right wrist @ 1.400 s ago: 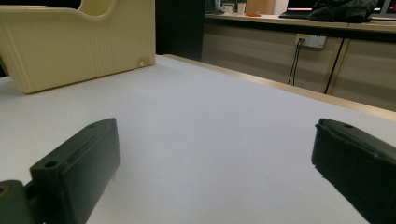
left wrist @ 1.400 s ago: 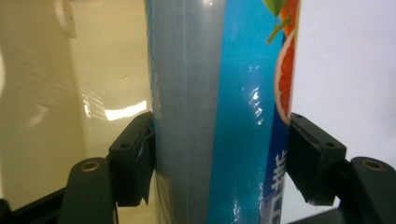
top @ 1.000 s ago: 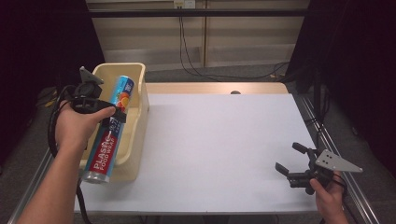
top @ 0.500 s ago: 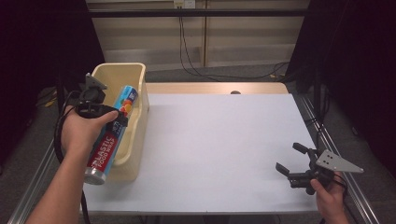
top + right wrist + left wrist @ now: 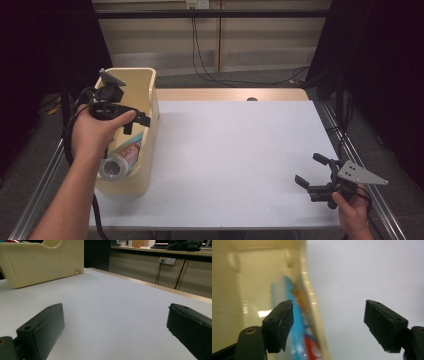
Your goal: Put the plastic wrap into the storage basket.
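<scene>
With jaws spread and empty, the left gripper is hovering over the bottle lying inside the cream bin — one jaw risking a snag on the rim — while the right gripper is idling, likewise spread.

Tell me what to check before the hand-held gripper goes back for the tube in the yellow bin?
1. Left hand-held gripper open: ok, jaws spread wide.
2. Nothing between its jaws: ok.
3. Tube resting inside the bin: ok, leaning along its table-side wall.
4. Tube's cap on tight: cannot tell.
5. Right hand-held gripper out of the way: ok, open, far across the table.
</scene>
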`<state>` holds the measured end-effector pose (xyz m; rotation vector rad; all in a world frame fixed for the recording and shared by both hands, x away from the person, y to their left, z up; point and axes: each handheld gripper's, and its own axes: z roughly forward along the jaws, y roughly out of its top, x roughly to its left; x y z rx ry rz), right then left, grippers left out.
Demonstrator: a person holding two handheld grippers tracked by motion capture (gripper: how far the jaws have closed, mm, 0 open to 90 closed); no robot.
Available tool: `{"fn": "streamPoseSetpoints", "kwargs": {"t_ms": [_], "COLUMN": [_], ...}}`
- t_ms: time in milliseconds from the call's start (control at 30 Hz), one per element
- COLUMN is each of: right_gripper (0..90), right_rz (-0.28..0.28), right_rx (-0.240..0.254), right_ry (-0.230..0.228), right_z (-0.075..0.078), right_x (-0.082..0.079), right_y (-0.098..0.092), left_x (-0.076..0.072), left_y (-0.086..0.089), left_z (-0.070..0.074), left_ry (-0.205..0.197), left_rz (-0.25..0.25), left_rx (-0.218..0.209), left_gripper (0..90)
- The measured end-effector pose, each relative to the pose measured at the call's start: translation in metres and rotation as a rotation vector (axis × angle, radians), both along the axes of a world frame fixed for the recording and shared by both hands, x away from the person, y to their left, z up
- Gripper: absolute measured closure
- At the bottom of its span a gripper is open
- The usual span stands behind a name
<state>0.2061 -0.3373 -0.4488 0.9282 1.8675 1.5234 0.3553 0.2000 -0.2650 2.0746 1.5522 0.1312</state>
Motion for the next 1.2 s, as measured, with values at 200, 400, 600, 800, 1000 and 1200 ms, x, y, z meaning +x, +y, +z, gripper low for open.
{"fn": "streamPoseSetpoints", "kwargs": {"t_ms": [200, 400, 600, 800, 1000, 1200], "right_gripper": [0.9, 0.9, 0.9, 0.9, 0.9, 0.9], "right_rz": [0.004, 0.005, 0.004, 0.006, 0.007, 0.008], "right_rx": [-0.005, -0.006, -0.004, -0.004, -0.003, -0.001], "right_ry": [-0.002, -0.001, 0.000, -0.001, -0.002, -0.003], "right_z": [0.000, 0.000, 0.000, 0.000, 0.001, 0.001], "right_x": [0.000, -0.001, -0.001, -0.001, -0.001, -0.001], "right_y": [0.000, 0.000, 0.000, 0.001, 0.001, 0.000], "left_x": [-0.005, -0.010, -0.013, -0.017, -0.024, -0.032], "left_y": [-0.028, -0.053, -0.073, -0.090, -0.103, -0.111], "left_z": [-0.007, -0.017, -0.030, -0.047, -0.073, -0.099], "left_ry": [-0.023, -0.009, 0.002, -0.008, -0.040, -0.074], "left_rz": [-0.083, -0.161, -0.207, -0.231, -0.247, -0.249], "left_rx": [-0.013, -0.010, -0.006, 0.002, -0.022, -0.045], "left_gripper": [21.7, 19.9, 17.8, 17.5, 17.4, 17.7]}}
